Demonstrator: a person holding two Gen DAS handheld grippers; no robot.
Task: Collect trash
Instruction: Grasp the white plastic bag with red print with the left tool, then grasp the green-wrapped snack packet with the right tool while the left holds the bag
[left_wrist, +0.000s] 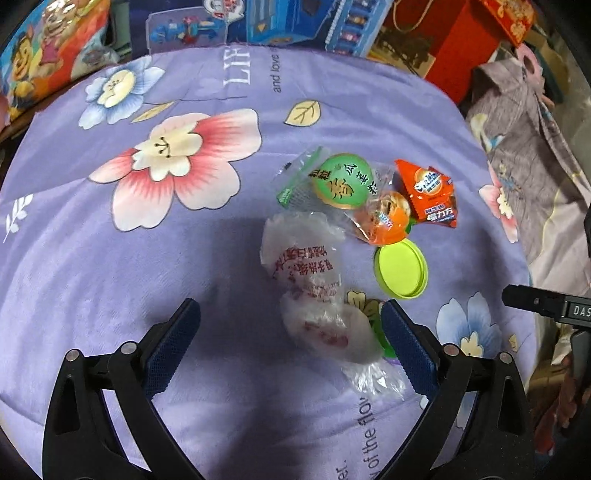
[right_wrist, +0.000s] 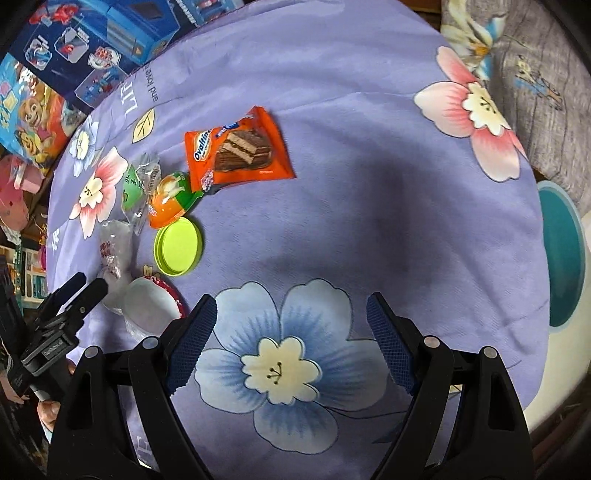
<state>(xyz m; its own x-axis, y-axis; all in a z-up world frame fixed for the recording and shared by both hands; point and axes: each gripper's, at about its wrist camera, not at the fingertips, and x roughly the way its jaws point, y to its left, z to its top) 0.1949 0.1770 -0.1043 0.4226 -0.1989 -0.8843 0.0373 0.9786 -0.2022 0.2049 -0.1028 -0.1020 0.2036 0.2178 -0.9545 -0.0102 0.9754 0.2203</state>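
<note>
Your left claw (left_wrist: 291, 336) hangs released, its blue pads straddling the crinkled clear bag (left_wrist: 306, 280) at lower centre on the purple bedspread (left_wrist: 110, 258). Nip too high and the slippery film may slide free. To the right lie the green packet (left_wrist: 336, 181), orange jelly cup (left_wrist: 388, 221), lime lid (left_wrist: 400, 267) and Ovaltine wrapper (left_wrist: 428, 194); a wide sweep could scatter them. Your right claw (right_wrist: 291, 332) is released too, over a printed flower with no trash between its pads.

Purple floral sheet (left_wrist: 184, 258) over the surface, trash clustered right of centre in the left view.
Lying on it: crumpled clear bag (left_wrist: 314, 291), green wrapper (left_wrist: 332, 181), orange wrapper (left_wrist: 428, 192), orange-green capsule (left_wrist: 388, 221), lime lid (left_wrist: 400, 267).
</note>
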